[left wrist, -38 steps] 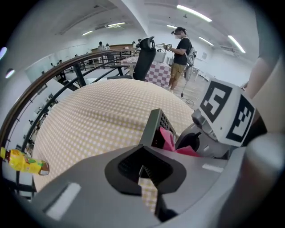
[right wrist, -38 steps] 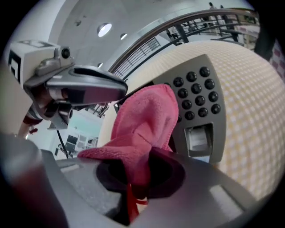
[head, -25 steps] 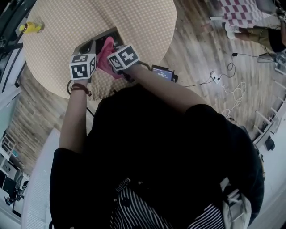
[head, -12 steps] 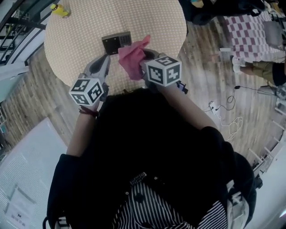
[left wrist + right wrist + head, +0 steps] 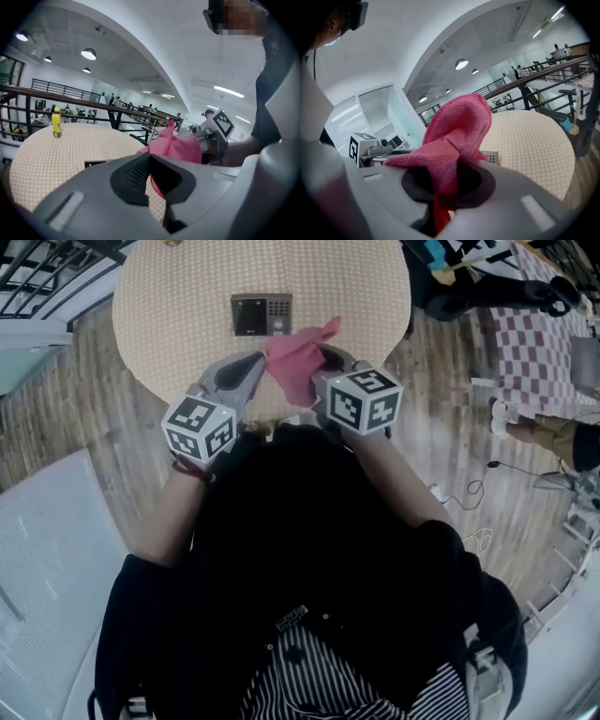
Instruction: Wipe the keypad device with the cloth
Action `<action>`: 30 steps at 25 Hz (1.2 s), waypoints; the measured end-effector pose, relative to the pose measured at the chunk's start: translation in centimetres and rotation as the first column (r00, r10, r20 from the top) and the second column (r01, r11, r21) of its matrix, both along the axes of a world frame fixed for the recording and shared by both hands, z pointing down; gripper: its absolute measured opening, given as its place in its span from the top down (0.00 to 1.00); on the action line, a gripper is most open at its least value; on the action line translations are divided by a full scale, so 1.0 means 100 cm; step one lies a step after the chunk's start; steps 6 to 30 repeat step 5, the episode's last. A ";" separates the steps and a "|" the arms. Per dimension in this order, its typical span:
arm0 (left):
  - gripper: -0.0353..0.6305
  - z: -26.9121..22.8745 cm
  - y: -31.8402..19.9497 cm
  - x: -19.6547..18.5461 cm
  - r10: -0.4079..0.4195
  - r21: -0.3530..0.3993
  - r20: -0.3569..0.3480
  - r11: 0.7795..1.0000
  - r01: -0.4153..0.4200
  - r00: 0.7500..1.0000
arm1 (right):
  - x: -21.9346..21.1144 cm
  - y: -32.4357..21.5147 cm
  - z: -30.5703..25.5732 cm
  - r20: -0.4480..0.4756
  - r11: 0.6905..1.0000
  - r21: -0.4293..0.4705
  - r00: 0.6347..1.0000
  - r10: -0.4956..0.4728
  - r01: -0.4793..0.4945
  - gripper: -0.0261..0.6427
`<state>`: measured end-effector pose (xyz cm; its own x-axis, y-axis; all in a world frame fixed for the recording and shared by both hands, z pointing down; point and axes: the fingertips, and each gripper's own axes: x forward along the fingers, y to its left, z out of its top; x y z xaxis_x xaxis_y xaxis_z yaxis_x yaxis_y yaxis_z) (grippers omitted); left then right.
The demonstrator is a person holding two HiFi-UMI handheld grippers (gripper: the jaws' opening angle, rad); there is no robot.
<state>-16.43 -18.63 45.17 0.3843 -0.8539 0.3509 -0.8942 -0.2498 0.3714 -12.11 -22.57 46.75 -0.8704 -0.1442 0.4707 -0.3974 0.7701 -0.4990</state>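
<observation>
Cloth (image 5: 457,136) first: where do you have it?

I've got the pink cloth pinched in the right gripper (image 5: 317,364). Its jaws are closed on a fold, and the rest bunches up above them, off the table.

And the left gripper (image 5: 255,369)?

Its jaws are pressed together, with nothing between them that I can see. The tips sit just beside the cloth, to its left. Both grippers are drawn in close to the person's chest, forearms bent, pointing out over the near edge of the round table (image 5: 169,306).

Keypad device (image 5: 262,314)?

It lies flat on the dotted tabletop, beyond both sets of jaw tips and apart from the cloth. Farther off, in the left gripper view, I see a small yellow bottle (image 5: 56,123) standing upright.
</observation>
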 end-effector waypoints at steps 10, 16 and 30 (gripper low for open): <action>0.95 0.017 -0.015 -0.026 -0.131 -0.070 -0.079 0.990 0.126 0.988 | -0.020 -0.032 0.016 0.006 1.000 -0.009 1.000 0.020 -0.020 0.87; 0.95 0.017 -0.015 -0.026 -0.131 -0.070 -0.079 0.990 0.126 0.988 | -0.020 -0.032 0.016 0.006 1.000 -0.009 1.000 0.020 -0.020 0.87; 0.95 0.017 -0.015 -0.026 -0.131 -0.070 -0.079 0.990 0.126 0.988 | -0.020 -0.032 0.016 0.006 1.000 -0.009 1.000 0.020 -0.020 0.87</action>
